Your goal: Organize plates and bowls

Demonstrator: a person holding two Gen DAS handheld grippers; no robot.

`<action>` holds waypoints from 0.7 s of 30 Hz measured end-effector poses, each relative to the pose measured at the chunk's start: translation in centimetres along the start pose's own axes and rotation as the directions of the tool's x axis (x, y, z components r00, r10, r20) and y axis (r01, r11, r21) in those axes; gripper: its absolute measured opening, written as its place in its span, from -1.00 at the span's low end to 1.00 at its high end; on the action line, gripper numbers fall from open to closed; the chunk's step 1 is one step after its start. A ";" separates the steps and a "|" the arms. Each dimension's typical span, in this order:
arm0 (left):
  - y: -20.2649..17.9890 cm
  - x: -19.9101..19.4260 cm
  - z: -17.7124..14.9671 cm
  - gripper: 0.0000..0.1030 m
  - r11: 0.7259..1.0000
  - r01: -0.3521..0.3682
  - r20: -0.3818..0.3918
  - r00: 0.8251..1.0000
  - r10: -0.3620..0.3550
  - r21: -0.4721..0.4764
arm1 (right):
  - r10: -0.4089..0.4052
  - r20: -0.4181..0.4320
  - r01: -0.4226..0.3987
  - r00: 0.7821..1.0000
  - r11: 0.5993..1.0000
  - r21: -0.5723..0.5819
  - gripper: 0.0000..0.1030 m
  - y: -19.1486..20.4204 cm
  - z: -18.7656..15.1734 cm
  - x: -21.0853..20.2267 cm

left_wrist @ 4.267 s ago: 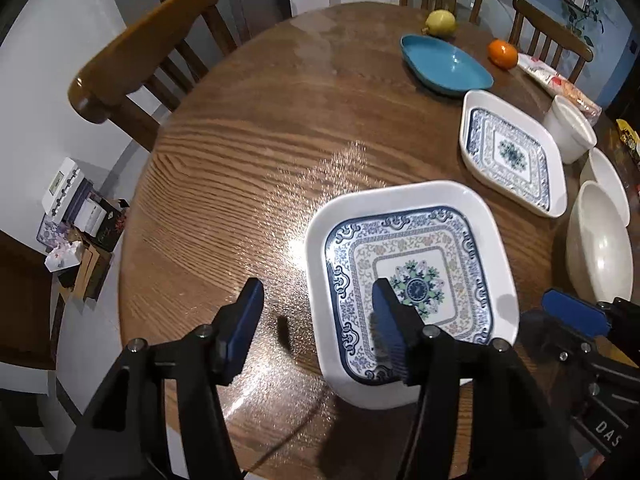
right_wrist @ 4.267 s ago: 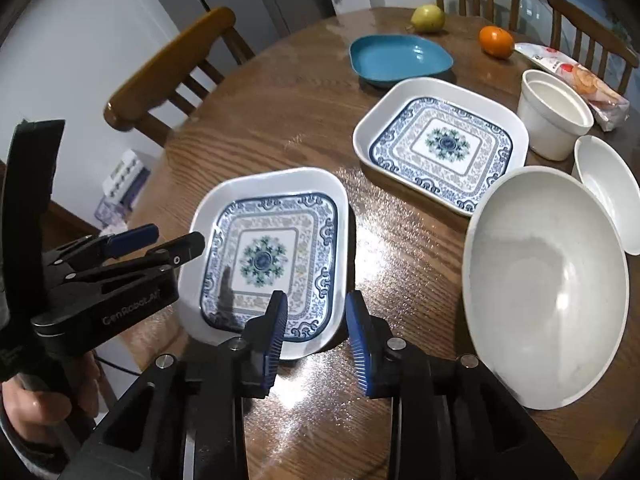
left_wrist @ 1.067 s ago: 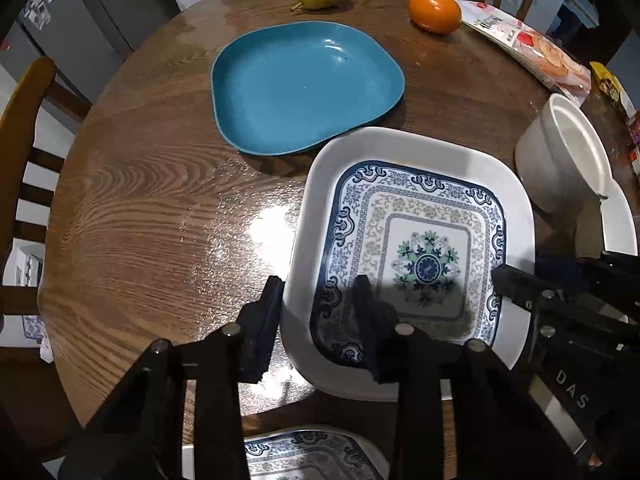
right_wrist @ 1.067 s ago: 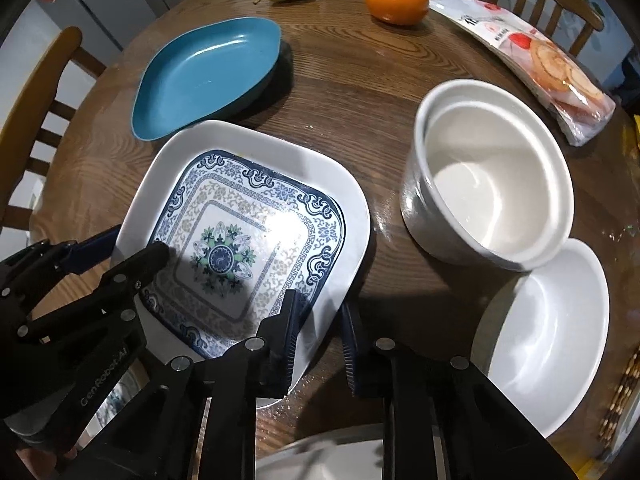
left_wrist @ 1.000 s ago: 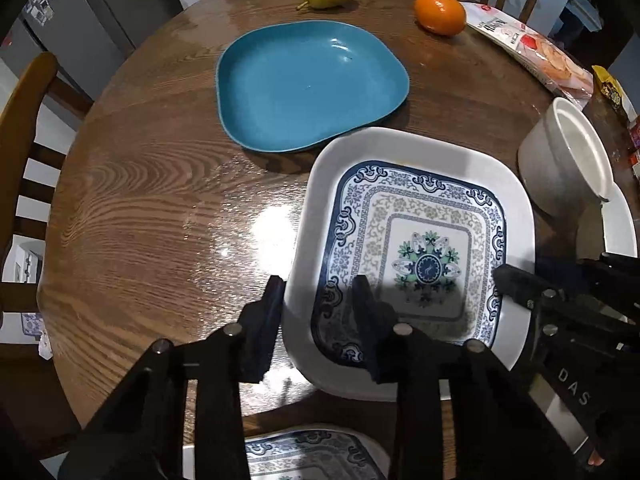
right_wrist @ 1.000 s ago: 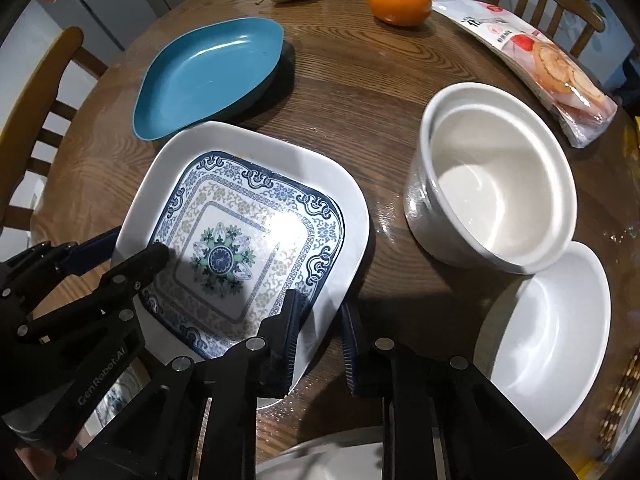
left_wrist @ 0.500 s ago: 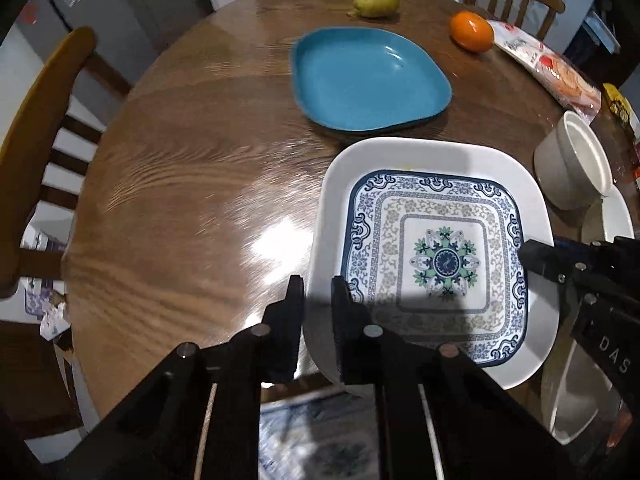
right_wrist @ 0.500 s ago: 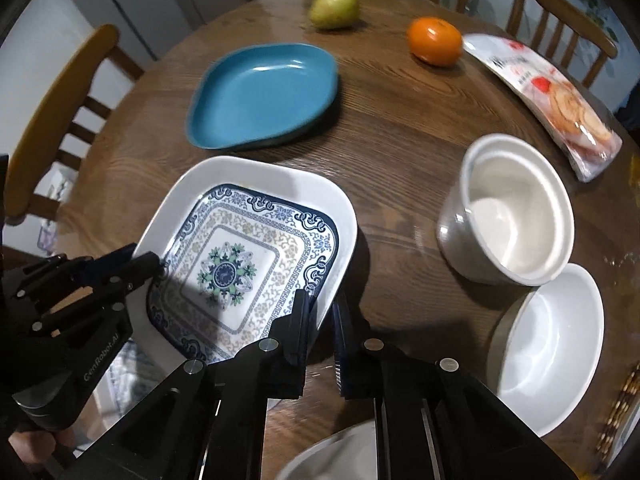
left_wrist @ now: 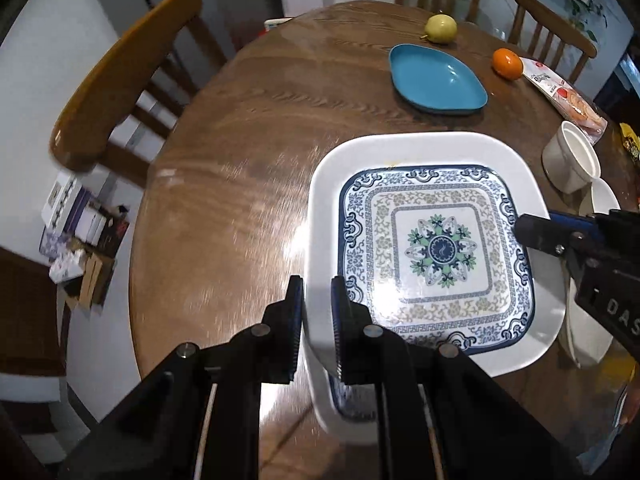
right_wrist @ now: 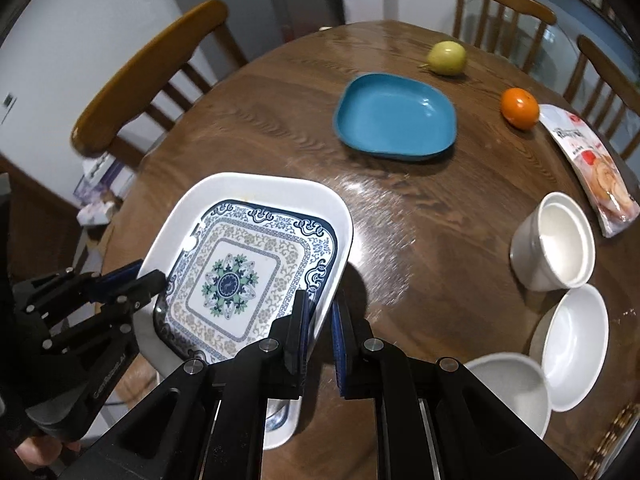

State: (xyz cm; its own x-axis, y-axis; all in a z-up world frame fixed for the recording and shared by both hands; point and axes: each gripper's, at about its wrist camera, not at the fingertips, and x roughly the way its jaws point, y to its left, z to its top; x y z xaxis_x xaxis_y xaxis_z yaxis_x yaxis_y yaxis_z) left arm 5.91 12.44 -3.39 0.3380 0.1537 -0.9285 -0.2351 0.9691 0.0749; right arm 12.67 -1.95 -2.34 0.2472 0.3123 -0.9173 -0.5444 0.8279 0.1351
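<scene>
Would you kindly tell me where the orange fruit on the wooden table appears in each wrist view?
Left wrist view: the orange fruit sits upper right, right of the teal blue plate.
Right wrist view: the orange fruit sits upper right, again right of the plate.
Shared landmark: the yellow-green pear behind the plate.

White plate [left_wrist: 436, 240] with blue-green floral pattern, teal dish [left_wrist: 436, 79], brown wooden table [left_wrist: 240, 184]

Round wooden table [right_wrist: 256, 128]: blue plate [right_wrist: 394, 118], pear [right_wrist: 447, 58], orange [right_wrist: 519, 108] far; snack packet [right_wrist: 592, 168], white bowls [right_wrist: 554, 246] right.
</scene>
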 end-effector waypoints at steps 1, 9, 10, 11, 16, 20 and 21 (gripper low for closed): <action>-0.2 0.3 -0.2 -0.79 1.000 -0.002 -0.004 1.000 0.002 -0.007 | 0.003 -0.003 -0.003 1.000 1.000 -0.010 -0.75 0.3 -0.3 0.0; 0.1 0.7 -4.8 -0.79 0.996 -0.038 -0.042 0.999 0.035 -0.075 | 0.034 -0.051 -0.038 0.998 0.996 -0.077 -0.75 2.0 -4.5 0.7; 0.1 0.9 -4.9 -0.79 0.996 -0.037 -0.046 0.998 0.033 -0.082 | 0.035 -0.055 -0.040 0.998 0.996 -0.082 -0.75 2.2 -4.7 0.9; 0.0 1.1 -5.3 -0.79 0.995 -0.037 -0.053 0.998 0.032 -0.090 | 0.035 -0.060 -0.040 0.998 0.995 -0.090 -0.75 2.4 -5.1 1.0; 0.0 1.5 -6.1 -0.79 0.991 -0.036 -0.062 0.998 0.029 -0.125 | 0.035 -0.066 -0.043 0.997 0.993 -0.113 -0.75 2.7 -6.1 1.3; -0.1 1.9 -6.1 -0.79 0.991 -0.038 -0.061 0.998 0.030 -0.131 | 0.036 -0.070 -0.044 0.997 0.993 -0.110 -0.75 2.7 -6.4 1.7; -0.1 1.9 -6.2 -0.79 0.991 -0.038 -0.060 0.998 0.031 -0.132 | 0.035 -0.071 -0.043 0.997 0.993 -0.108 -0.75 2.6 -6.5 1.8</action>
State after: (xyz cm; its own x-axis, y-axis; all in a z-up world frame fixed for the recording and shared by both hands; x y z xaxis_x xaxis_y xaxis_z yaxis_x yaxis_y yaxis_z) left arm 0.89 11.46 -7.44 0.2751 0.1713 -0.9460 -0.3659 0.9286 0.0618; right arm 6.47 -2.24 -6.08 0.1700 0.3072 -0.9363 -0.6382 0.7583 0.1329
